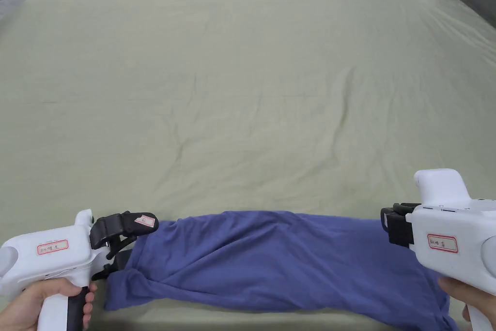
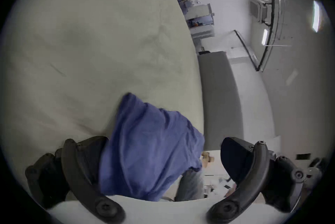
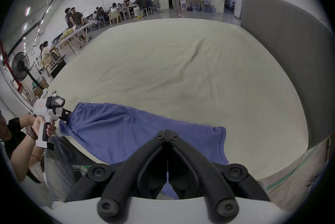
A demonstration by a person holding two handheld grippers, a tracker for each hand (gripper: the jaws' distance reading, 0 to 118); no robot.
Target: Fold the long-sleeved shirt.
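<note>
Even, soft light; gripper views fisheye-warped, vignetted.

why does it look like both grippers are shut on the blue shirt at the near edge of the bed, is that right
Not quite. The left gripper is open: the left gripper view shows its jaws wide apart, the blue shirt against just one. The right gripper is closed at the shirt's other end, at the near edge of the bed.

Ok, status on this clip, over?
Left gripper open around the shirt's end. Right gripper shut; pinch unclear. Shirt bunched along the bed's near edge. Nothing in the way.
</note>
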